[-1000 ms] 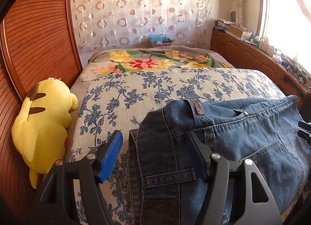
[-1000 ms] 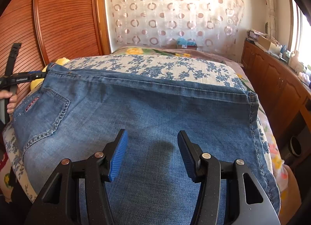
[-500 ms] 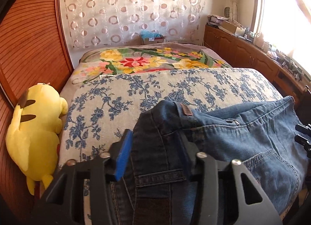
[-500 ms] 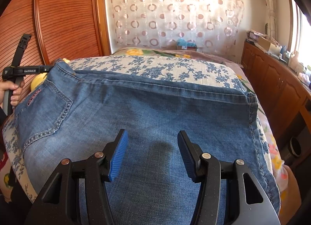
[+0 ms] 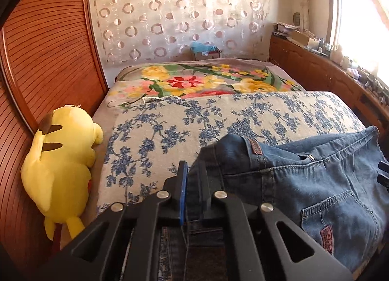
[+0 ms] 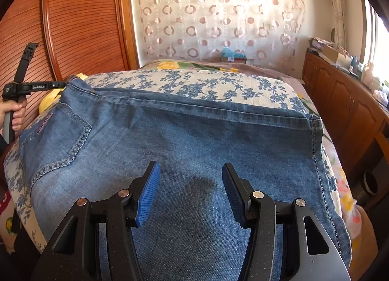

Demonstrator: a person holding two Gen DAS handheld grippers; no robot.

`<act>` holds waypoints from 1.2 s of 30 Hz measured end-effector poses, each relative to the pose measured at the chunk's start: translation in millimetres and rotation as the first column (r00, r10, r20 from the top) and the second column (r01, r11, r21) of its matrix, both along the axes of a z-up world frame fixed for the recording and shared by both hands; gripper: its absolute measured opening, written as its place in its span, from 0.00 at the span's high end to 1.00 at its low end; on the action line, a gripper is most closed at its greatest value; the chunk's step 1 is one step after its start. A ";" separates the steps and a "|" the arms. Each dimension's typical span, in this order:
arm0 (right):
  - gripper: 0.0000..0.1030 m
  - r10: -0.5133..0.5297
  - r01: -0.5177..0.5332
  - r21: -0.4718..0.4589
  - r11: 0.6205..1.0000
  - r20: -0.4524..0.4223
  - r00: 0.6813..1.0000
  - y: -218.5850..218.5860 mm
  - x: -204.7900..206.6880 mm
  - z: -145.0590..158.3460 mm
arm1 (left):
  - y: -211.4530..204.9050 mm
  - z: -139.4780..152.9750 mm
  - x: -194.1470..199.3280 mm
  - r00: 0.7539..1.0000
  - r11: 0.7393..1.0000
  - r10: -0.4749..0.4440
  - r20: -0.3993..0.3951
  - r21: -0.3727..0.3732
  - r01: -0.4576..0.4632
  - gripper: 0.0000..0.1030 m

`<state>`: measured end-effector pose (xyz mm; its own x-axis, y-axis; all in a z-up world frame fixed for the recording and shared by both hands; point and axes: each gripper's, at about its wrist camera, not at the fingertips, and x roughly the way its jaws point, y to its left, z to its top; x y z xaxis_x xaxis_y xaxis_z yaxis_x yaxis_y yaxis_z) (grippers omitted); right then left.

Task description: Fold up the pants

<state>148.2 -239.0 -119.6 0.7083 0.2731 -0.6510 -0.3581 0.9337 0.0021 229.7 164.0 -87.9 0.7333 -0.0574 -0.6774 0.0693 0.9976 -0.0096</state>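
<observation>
Blue denim pants (image 6: 194,140) lie spread across the blue-flowered bedspread (image 6: 194,81), back pocket up. At their waistband corner, my left gripper (image 5: 194,174) has its jaws closing, and the folded denim edge (image 5: 218,149) is pinched between the pads. From the right wrist view, that left gripper (image 6: 64,84) holds the raised waistband corner, with a hand (image 6: 17,111) on its handle. My right gripper (image 6: 189,183) hovers open over the middle of the pants, with nothing between its blue pads (image 6: 148,191). The pants' hem edge (image 6: 316,135) lies to the right.
A yellow plush toy (image 5: 60,159) lies along the bed's left side against a slatted wooden wardrobe (image 5: 48,50). A flowered blanket (image 5: 206,81) covers the far bed. Cluttered wooden cabinets (image 6: 352,111) run under the window on the right. A small box (image 5: 206,54) stands at the back.
My left gripper's jaws went from wide apart to pinching the waistband corner, and that corner has lifted a little off the bed. The right gripper has not moved.
</observation>
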 end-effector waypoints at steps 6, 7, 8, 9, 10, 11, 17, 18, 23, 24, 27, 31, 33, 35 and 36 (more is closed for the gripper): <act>0.47 0.000 0.000 0.000 1.000 -0.004 1.000 -0.5 0.1 0.6 | 3.8 4.4 4.1 1.000 0.999 -0.015 0.019 -0.046 0.016 0.59; 0.47 0.000 0.000 0.000 1.000 -0.003 1.000 -0.6 0.0 0.6 | 3.3 4.2 6.3 1.000 0.998 -0.022 0.012 -0.061 0.023 0.59; 0.47 0.000 0.000 0.000 1.000 -0.003 1.000 -0.6 0.0 0.6 | 3.2 3.7 9.1 1.000 0.997 -0.027 0.006 -0.075 0.027 0.59; 0.47 0.000 0.000 0.000 1.000 -0.003 1.000 -0.5 0.1 0.6 | 2.5 2.8 12.4 1.000 0.995 -0.030 0.000 -0.090 0.030 0.58; 0.47 0.001 -0.001 0.000 1.000 -0.002 1.000 -0.7 0.1 0.5 | 0.1 1.7 15.9 0.999 0.994 -0.039 -0.006 -0.102 0.039 0.58; 0.47 0.001 -0.001 -0.001 1.000 -0.003 1.000 -0.7 0.1 0.7 | -2.7 0.0 19.9 0.999 0.993 -0.050 -0.015 -0.107 0.048 0.58; 0.47 0.001 -0.001 0.001 1.000 -0.001 1.000 -0.9 0.2 0.8 | -15.0 -15.9 38.2 0.995 0.998 -0.034 -0.098 -0.050 0.029 0.51; 0.47 0.002 -0.002 0.001 1.000 -0.002 1.000 -1.1 0.3 0.5 | -16.3 -21.3 41.0 0.992 0.999 -0.030 -0.125 -0.041 0.025 0.48; 0.47 0.003 -0.003 0.007 1.000 0.001 1.000 -1.5 0.3 -1.1 | -17.9 -34.1 39.5 0.989 0.999 -0.036 -0.146 -0.043 0.030 0.48; 0.47 0.002 -0.002 0.009 1.000 0.001 1.000 -1.6 0.4 -1.1 | -17.0 -34.5 39.2 0.988 0.998 -0.036 -0.147 -0.048 0.030 0.48; 0.47 0.003 -0.003 0.008 1.000 0.000 1.000 -1.3 -0.7 -1.5 | -15.5 -36.7 37.3 0.987 0.998 -0.039 -0.156 -0.057 0.030 0.48; 0.47 0.001 -0.001 0.009 1.000 0.002 1.000 -1.3 -0.8 -1.4 | -16.9 -40.7 33.7 0.985 0.998 -0.055 -0.165 -0.043 0.049 0.50; 0.47 0.002 -0.002 0.008 1.000 0.001 1.000 -1.4 -0.7 -1.5 | -16.6 -41.3 32.5 0.983 0.997 -0.063 -0.170 -0.049 0.055 0.57; 0.47 0.001 -0.001 0.008 1.000 0.002 1.000 -1.6 -0.8 -1.5 | -17.6 -41.2 28.1 0.982 0.997 -0.070 -0.176 -0.049 0.063 0.68; 0.47 0.001 -0.001 0.009 1.000 0.002 1.000 -1.7 -0.7 -1.5 | -18.9 -40.3 24.6 0.982 0.997 -0.076 -0.172 -0.043 0.069 0.75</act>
<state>147.4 -240.7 -121.1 0.7092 0.2796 -0.6472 -0.3588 0.9333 0.0100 254.3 145.1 -128.2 0.5978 -0.1332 -0.7905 0.1356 0.9887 -0.0640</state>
